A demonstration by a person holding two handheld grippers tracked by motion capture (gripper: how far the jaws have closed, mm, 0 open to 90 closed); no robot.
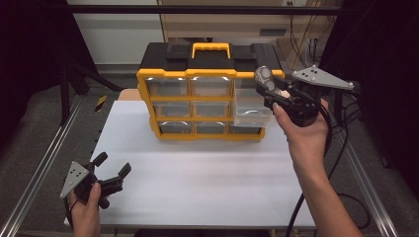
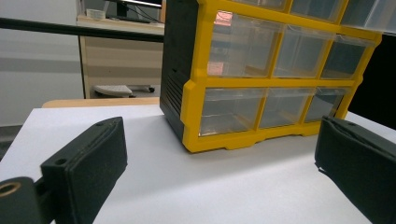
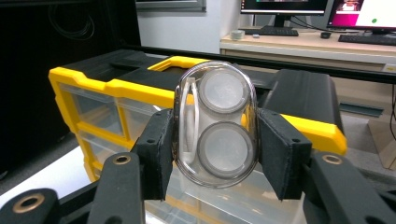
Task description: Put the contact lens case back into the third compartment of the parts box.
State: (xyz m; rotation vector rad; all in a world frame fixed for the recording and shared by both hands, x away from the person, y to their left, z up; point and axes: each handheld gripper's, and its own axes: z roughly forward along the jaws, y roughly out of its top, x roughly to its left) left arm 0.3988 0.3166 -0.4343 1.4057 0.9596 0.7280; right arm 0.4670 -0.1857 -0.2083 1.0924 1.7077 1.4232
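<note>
Left gripper (image 1: 111,171): jaws wide apart, empty, low over white table (image 1: 197,173). Centre: yellow-black drawer organizer (image 1: 207,94), one clear drawer (image 1: 252,114) pulled out. Right gripper (image 3: 215,144): clamped on clear oval case (image 3: 215,123) holding two round grey discs, above that drawer.

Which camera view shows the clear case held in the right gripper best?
The right gripper view: the clear case sits close between the pads, two round discs visible. The high view shows it small, by the organizer's top.
</note>
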